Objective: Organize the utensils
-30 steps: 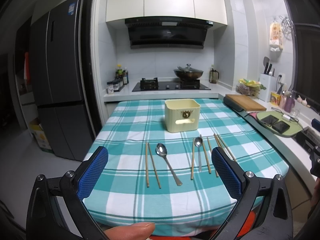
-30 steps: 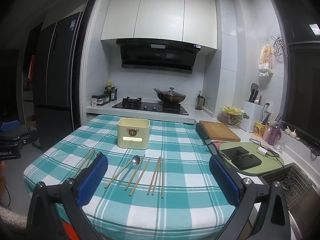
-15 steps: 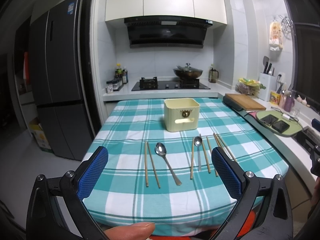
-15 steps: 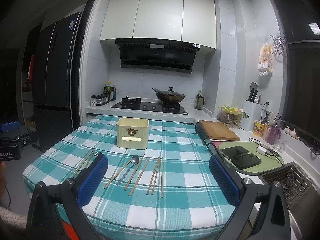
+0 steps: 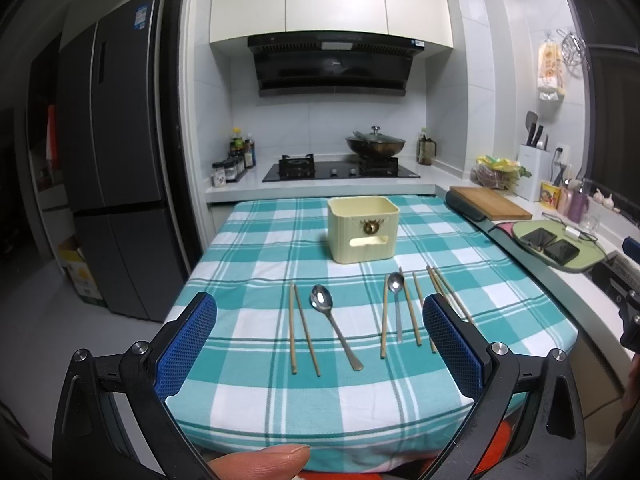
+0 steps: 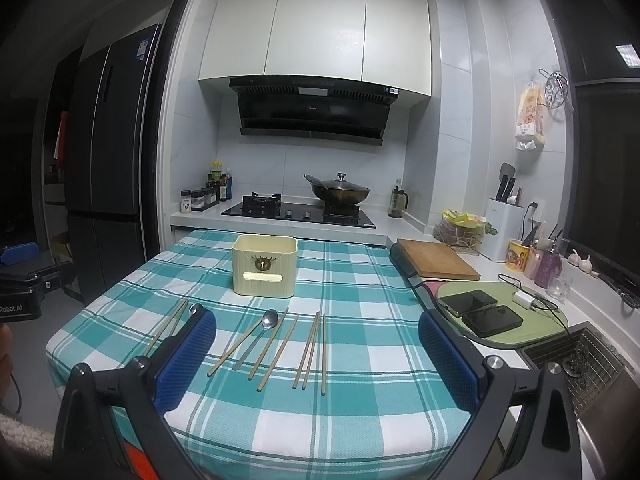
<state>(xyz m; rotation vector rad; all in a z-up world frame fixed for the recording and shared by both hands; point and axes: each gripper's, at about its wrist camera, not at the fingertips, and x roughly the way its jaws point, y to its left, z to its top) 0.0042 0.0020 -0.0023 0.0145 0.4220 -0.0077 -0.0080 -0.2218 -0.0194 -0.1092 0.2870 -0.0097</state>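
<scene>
A cream utensil holder stands on the teal checked tablecloth; it also shows in the right wrist view. In front of it lie a large spoon, a small spoon and several wooden chopsticks. In the right wrist view the small spoon lies among chopsticks. My left gripper is open and empty above the table's near edge. My right gripper is open and empty, also short of the utensils.
A wooden cutting board and a green tray with two phones sit on the counter at right, a sink beside them. A stove with a wok stands behind the table. A fridge stands at left.
Both views have shifted only slightly. The utensils lie where they were and both grippers stay open.
</scene>
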